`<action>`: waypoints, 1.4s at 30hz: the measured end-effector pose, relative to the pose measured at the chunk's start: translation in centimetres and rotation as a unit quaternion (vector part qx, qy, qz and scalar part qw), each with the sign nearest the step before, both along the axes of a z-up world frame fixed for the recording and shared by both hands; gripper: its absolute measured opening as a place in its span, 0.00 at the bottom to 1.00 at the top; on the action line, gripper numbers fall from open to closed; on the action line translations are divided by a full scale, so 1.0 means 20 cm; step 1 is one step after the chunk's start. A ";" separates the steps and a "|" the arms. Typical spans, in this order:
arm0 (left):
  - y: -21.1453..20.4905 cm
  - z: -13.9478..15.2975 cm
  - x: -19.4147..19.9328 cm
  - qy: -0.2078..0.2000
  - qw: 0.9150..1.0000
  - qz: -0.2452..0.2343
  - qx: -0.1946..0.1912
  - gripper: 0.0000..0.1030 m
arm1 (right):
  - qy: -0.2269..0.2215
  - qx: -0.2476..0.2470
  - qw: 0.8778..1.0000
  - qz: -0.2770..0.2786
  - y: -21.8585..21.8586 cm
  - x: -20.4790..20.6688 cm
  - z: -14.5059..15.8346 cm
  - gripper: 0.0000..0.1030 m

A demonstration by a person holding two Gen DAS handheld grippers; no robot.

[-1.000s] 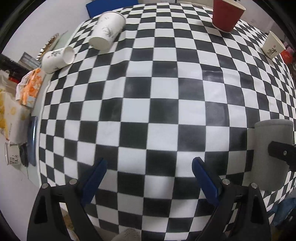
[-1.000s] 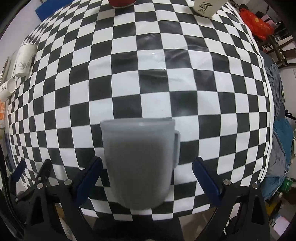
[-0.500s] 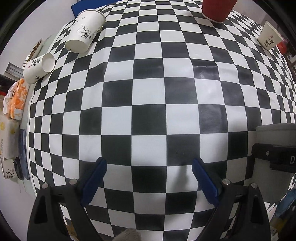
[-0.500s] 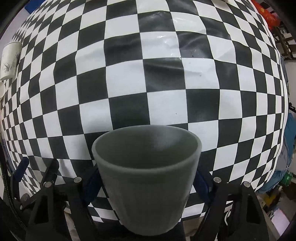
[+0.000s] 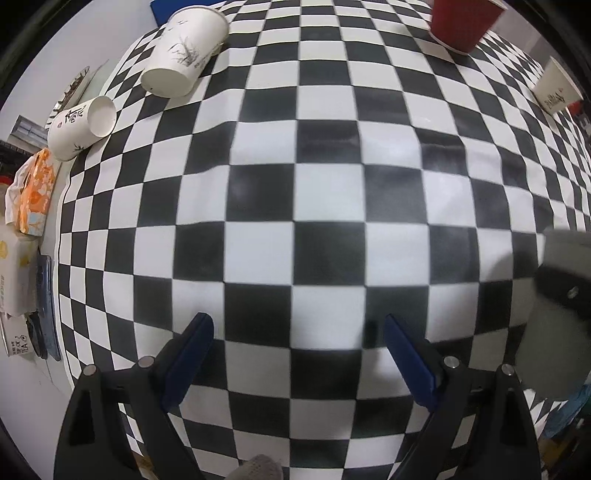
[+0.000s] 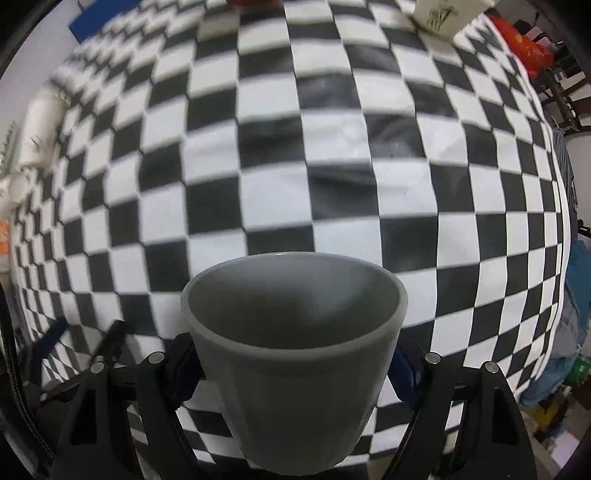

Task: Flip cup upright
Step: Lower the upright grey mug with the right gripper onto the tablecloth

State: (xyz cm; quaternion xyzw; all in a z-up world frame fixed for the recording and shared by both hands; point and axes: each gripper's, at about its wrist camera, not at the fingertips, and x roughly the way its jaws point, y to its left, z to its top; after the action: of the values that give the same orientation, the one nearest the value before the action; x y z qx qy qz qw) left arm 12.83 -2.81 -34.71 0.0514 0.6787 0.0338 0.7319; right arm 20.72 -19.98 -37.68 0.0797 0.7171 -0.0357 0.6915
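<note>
Left wrist view first: the left gripper (image 5: 297,354) hangs over the checkered counter (image 5: 295,192) with its blue fingers (image 5: 188,360) spread wide and nothing between them. Far ahead and to the left of those fingers, a white paper cup with a plant print (image 5: 183,55) lies on its side, and further left a smaller white paper cup (image 5: 81,127) lies tipped as well, mouth toward the middle of the counter. Far ahead to the right stands a red cup (image 5: 463,22), and beyond it a cream paper cup (image 5: 556,90) near the counter's edge. Off to the right of the fingers, the gray mug (image 5: 554,317) shows at the frame edge with a black finger of the right gripper across its wall. Over to the right wrist view: the right gripper (image 6: 293,363) is clamped on the gray mug (image 6: 295,387), fingers (image 6: 402,376) pressed against its sides just below the rim. The mug sits right between them, mouth up and tilted toward the camera, its empty inside in plain sight, above the checkered counter (image 6: 295,184). The background is blurred.
</note>
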 end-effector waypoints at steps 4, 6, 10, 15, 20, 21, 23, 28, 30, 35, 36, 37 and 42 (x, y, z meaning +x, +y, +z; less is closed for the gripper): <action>0.06 0.00 0.06 -0.002 1.000 0.019 -0.003 0.91 | -0.101 0.012 0.995 -0.021 0.00 0.06 0.11 0.81; 0.09 -0.01 0.10 -0.003 1.000 0.030 -0.004 0.91 | -0.164 0.015 0.986 -0.030 0.01 0.10 0.15 0.81; 0.13 -0.04 0.17 -0.005 0.999 0.043 -0.003 0.91 | -0.249 -0.012 0.968 -0.033 0.08 0.24 0.17 0.81; 0.14 -0.05 0.21 -0.004 0.999 0.043 -0.004 0.91 | -0.303 -0.045 0.952 -0.015 0.17 0.20 0.12 0.81; 0.18 0.00 0.17 -0.002 1.000 0.030 -0.005 0.91 | -0.314 -0.054 0.948 0.007 0.20 0.06 0.14 0.82; 0.18 -0.01 0.15 -0.002 1.000 0.030 -0.006 0.91 | -0.314 -0.053 0.948 0.009 0.20 0.03 0.15 0.82; 0.16 0.00 0.12 -0.001 1.000 0.028 -0.007 0.91 | -0.309 -0.052 0.950 0.011 0.21 0.00 0.15 0.82; 0.13 0.07 0.02 -0.009 1.000 0.022 -0.005 0.91 | -0.284 -0.054 0.957 0.010 0.22 -0.08 0.14 0.82; 0.11 0.10 -0.01 -0.016 1.000 0.022 -0.003 0.91 | -0.271 -0.062 0.960 0.010 0.22 -0.11 0.13 0.82; 0.11 0.17 -0.06 -0.035 0.999 0.026 0.000 0.91 | -0.252 -0.070 0.965 -0.001 0.21 -0.16 0.12 0.83; 0.11 0.19 -0.07 -0.042 0.999 0.024 0.002 0.91 | -0.250 -0.067 0.966 -0.004 0.21 -0.16 0.13 0.83; 0.10 0.22 -0.08 -0.050 0.998 0.023 0.004 0.91 | -0.248 -0.065 0.967 -0.009 0.20 -0.17 0.14 0.83; 0.04 0.36 -0.11 -0.084 0.996 0.016 0.011 0.92 | -0.248 -0.076 0.965 -0.029 0.18 -0.23 0.25 0.85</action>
State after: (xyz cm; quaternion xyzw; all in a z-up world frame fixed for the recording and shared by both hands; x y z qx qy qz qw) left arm 10.70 -1.99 -27.49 0.0455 0.6147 0.0576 0.7853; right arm 16.11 -16.39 -32.63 0.0540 0.5157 -0.0895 0.8504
